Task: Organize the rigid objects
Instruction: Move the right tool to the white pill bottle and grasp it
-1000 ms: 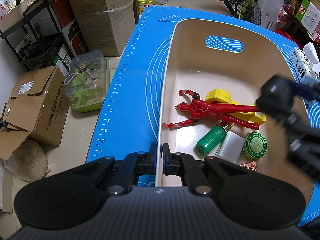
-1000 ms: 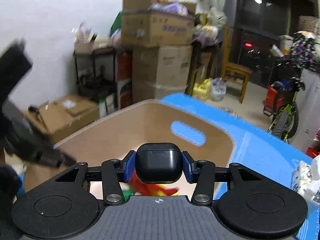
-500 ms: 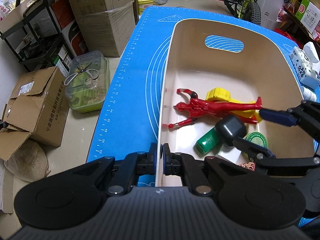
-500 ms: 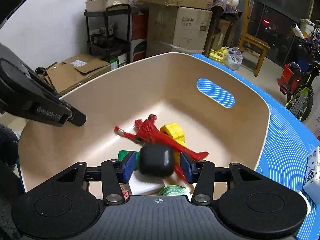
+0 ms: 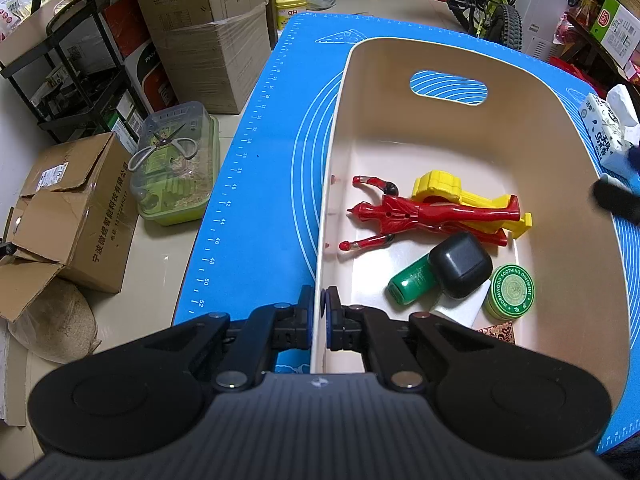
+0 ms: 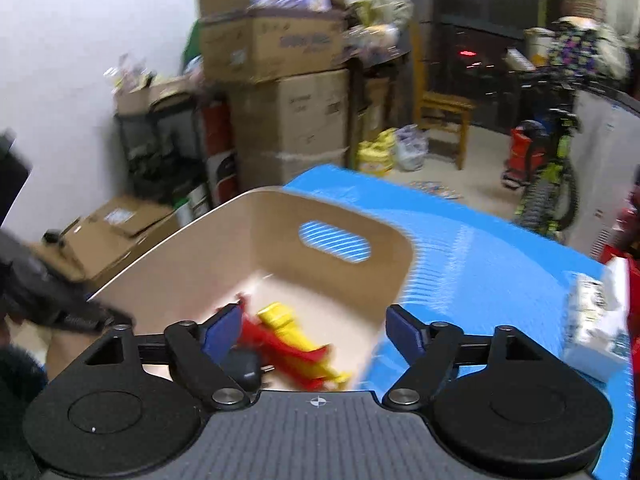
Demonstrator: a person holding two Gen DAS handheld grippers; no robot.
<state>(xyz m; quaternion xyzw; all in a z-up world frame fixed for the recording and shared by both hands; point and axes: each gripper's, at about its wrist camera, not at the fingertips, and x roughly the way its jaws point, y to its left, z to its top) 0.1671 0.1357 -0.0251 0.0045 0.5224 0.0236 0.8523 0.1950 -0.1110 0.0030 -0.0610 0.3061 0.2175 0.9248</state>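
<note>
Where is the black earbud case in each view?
Left wrist: the black case lies inside the bin, right of centre, resting on the green bottle, beside the green tin.
Right wrist: the case shows low and left of centre, partly hidden behind the left finger of the right gripper, whose jaws are open and empty.
Shared landmark: the red figure, just beyond the case in both.

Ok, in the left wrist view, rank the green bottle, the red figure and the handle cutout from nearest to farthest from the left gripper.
The left gripper is shut on the bin near-left wall.
1. Green bottle: nearest, lying on the bin floor, just right of the gripper.
2. Red figure: mid-bin, beyond the bottle.
3. Handle cutout: farthest, in the bin's far end wall.
</note>
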